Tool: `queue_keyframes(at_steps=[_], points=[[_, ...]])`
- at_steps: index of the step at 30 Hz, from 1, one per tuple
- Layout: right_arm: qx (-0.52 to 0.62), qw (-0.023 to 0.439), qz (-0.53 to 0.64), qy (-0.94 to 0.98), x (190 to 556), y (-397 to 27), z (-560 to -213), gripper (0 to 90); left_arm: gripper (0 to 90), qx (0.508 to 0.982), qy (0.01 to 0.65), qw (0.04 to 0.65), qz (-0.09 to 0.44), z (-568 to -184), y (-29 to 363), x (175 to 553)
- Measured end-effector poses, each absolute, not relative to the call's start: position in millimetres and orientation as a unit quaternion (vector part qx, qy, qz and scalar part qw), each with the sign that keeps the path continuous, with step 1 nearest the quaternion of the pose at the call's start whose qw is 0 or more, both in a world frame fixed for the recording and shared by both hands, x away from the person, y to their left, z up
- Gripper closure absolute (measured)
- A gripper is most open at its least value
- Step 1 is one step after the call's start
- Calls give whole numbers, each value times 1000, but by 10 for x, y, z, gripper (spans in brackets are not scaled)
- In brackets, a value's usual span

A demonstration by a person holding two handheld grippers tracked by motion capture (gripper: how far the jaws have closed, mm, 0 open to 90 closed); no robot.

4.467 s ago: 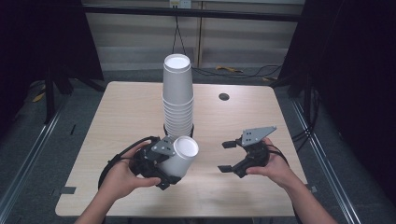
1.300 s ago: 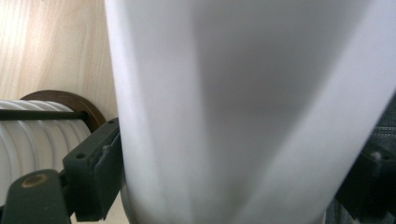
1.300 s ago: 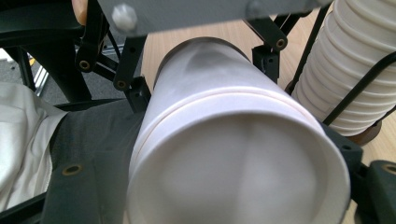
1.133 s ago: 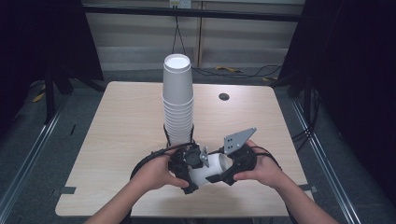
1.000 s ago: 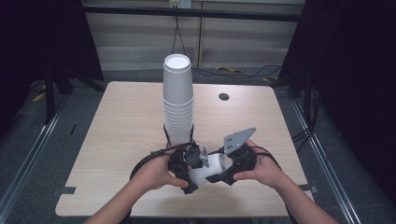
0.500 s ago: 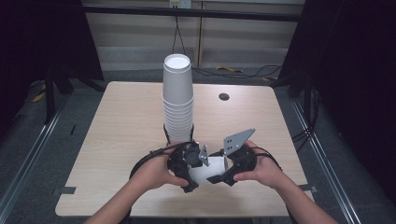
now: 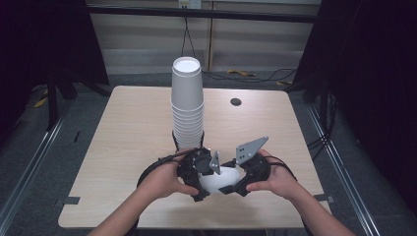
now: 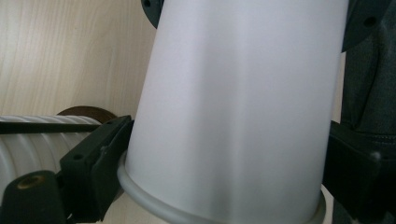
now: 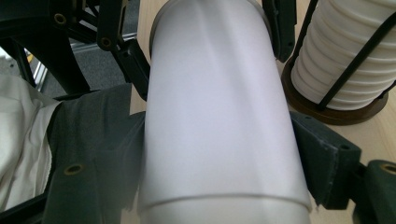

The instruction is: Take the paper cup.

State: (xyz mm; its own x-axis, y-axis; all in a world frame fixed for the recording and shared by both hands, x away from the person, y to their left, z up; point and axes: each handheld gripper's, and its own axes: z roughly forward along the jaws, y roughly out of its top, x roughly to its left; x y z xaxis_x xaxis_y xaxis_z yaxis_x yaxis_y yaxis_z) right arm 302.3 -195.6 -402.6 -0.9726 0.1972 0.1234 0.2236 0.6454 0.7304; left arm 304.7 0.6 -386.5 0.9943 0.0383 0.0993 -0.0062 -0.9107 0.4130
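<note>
While you hold both grippers together at the table's [image 7: 123,142] near edge, left gripper [image 7: 202,173] and right gripper [image 7: 235,178] each clamp a white cup [image 7: 219,180], lying sideways between them, just before the cup stack [image 7: 187,105].

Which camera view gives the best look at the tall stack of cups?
The high view: the whole stack of cups stands upright there, top to base. The right gripper view shows its lower rims and brown base; the left gripper view shows a sliver.
</note>
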Motion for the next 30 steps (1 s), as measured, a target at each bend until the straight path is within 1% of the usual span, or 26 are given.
queue_keyframes(at_steps=[7,13,15,16,18,20,23,27,28,30], points=[[-112,10,-400,-909,3025,-1937,-4026,249,102,974,11,218,54,-3848,45,3044],[-110,11,-397,-911,3038,-1904,-4032,252,99,968,25,245,53,-3818,112,3052],[-113,3,-385,-916,3040,-1907,-4063,251,124,965,26,257,52,-3777,143,3073],[-113,3,-385,-916,3040,-1907,-4063,251,120,965,26,257,52,-3777,143,3073],[-117,13,-383,-916,3038,-1931,-4097,250,131,962,26,268,56,-3740,163,3076],[-119,10,-381,-917,3034,-1959,-4118,249,133,961,31,268,63,-3722,179,3071],[-120,4,-379,-918,3021,-1992,-4115,248,137,960,32,272,58,-3711,196,3076],[-125,5,-378,-917,3014,-2080,-4126,246,136,958,40,276,64,-3692,245,3082],[-127,5,-376,-918,3005,-2109,-4128,246,140,953,52,292,65,-3661,292,3107],[-130,3,-373,-919,2999,-2166,-4137,245,141,950,59,301,59,-3648,317,3123]])
